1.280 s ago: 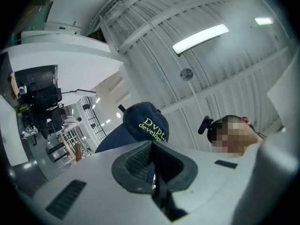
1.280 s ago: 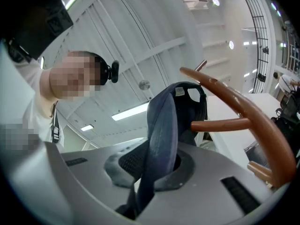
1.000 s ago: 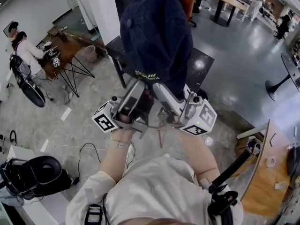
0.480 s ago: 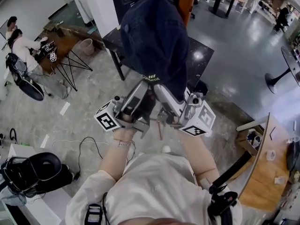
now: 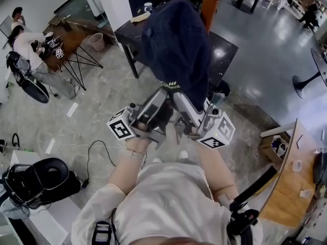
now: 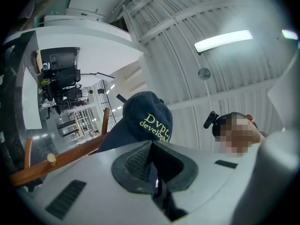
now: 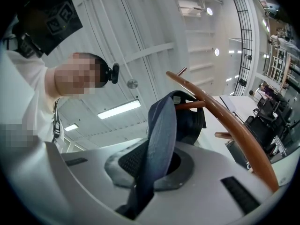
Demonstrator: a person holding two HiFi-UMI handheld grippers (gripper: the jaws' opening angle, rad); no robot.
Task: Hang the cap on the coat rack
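A dark navy cap (image 5: 176, 45) with yellow-green lettering is held high in the head view, right in front of the orange-brown wooden coat rack pole (image 5: 210, 4). My left gripper (image 5: 163, 93) is shut on the cap's lower edge, and my right gripper (image 5: 180, 97) is shut on it just beside. In the left gripper view the cap (image 6: 146, 121) rises above the jaws (image 6: 152, 168), with a wooden rack arm (image 6: 70, 154) to the left. In the right gripper view the brim (image 7: 161, 135) runs between the jaws (image 7: 149, 168), and a curved rack arm (image 7: 234, 135) passes close behind the cap.
A black table (image 5: 227, 55) stands under the cap beside the rack. People sit at a wooden desk (image 5: 71, 45) at the far left. A black chair (image 5: 38, 180) and a floor cable (image 5: 92, 152) lie at the lower left, a wooden desk (image 5: 296, 188) at the right.
The cap and both grippers have shifted a little to the right, closer to the wooden pole. Both grips on the cap are unchanged.
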